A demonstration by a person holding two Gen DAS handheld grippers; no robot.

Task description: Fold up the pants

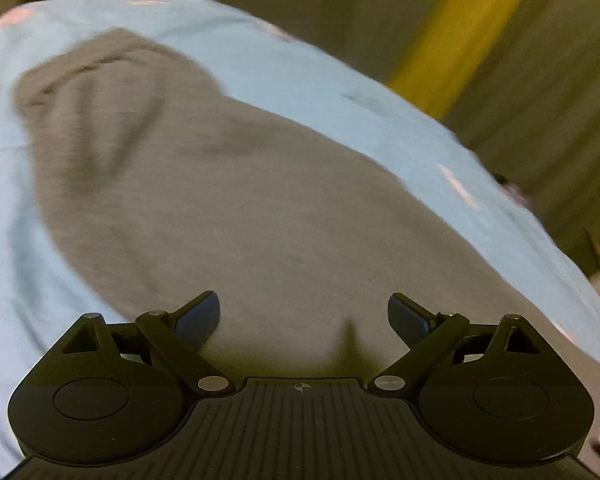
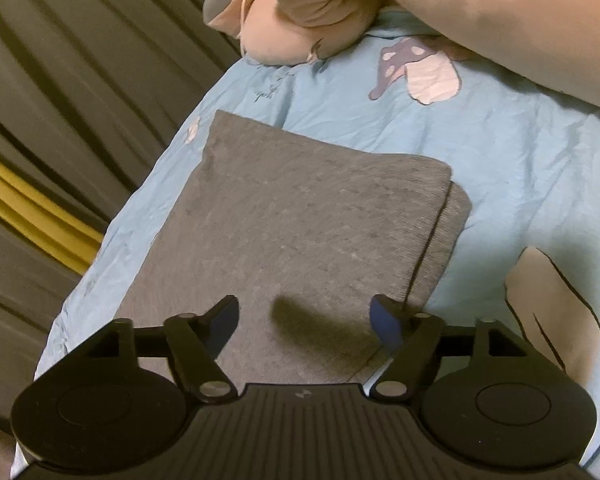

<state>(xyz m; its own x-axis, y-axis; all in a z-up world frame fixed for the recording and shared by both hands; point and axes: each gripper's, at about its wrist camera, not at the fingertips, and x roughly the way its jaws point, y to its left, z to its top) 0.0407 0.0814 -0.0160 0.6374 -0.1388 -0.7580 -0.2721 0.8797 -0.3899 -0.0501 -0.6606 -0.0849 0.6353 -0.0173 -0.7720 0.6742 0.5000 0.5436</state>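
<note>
The right gripper (image 2: 306, 320) has its fingers (image 2: 386, 322) spread wide with nothing clamped between them; they hang just over the near end of the pants (image 2: 292, 224), and a dark shadow falls on the cloth between the tips. The left gripper (image 1: 303, 318) also stands wide, its fingers (image 1: 198, 318) empty and poised above the same grey cloth (this view is smeared with motion blur, so whether the tips touch the fabric cannot be told).

The pants are grey and lie folded into a flat, roughly rectangular stack. In the right wrist view a top layer covers most of the stack, and a lower layer shows as a strip along its right edge. In the left wrist view the far end looks rumpled, with a few soft creases.

Under the pants is a light blue sheet (image 2: 500, 168) printed with pale cartoon shapes, among them a purple mushroom (image 2: 400, 64). Beyond the far end of the pants, at the top of the right wrist view, lies a pink plush toy (image 2: 300, 36), and a large beige pillow (image 2: 500, 20) runs along the upper right. To the side hang drab curtains (image 2: 60, 80) with a yellow band (image 2: 32, 216).
</note>
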